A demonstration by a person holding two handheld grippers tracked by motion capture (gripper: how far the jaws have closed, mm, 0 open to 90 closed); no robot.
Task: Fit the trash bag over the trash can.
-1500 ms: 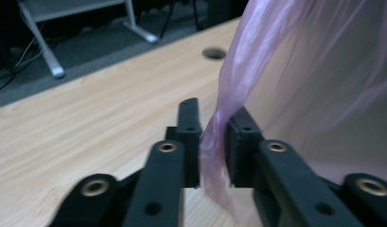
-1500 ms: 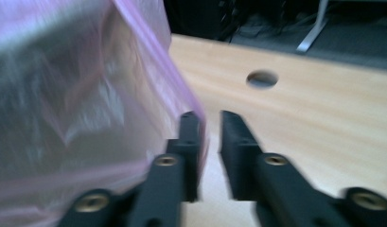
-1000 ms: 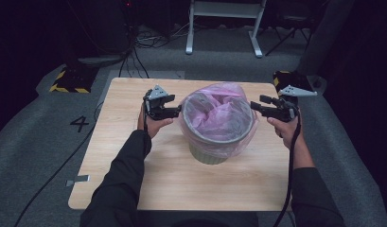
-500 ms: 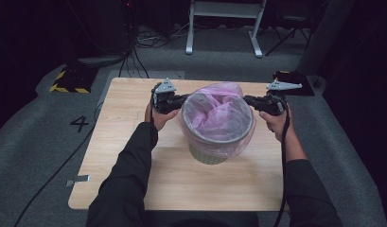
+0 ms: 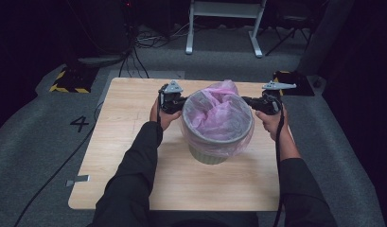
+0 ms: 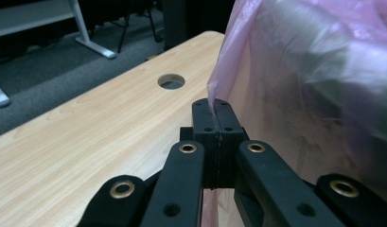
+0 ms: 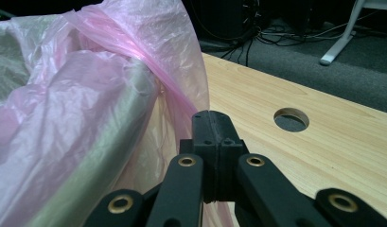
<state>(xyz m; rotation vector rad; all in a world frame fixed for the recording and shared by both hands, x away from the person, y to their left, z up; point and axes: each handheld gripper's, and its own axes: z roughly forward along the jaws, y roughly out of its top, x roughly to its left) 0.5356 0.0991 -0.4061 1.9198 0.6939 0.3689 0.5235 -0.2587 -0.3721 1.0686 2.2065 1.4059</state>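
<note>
At nine o'clock of the bin [image 5: 218, 142], mid-table [image 5: 110, 142], the left gripper [image 6: 217, 109] has its jaws pressed together, pinching the pink bag [image 5: 215, 111]'s edge. At three o'clock the right gripper [image 7: 215, 124] pinches the film likewise. Judged best: draw both edges outward and down evenly, keeping the thin plastic from tearing.

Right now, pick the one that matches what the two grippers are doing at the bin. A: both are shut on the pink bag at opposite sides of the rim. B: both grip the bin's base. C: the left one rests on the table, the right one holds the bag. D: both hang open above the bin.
A: the left gripper and right gripper each have jaws closed on pink bag film at the bin rim.
</note>
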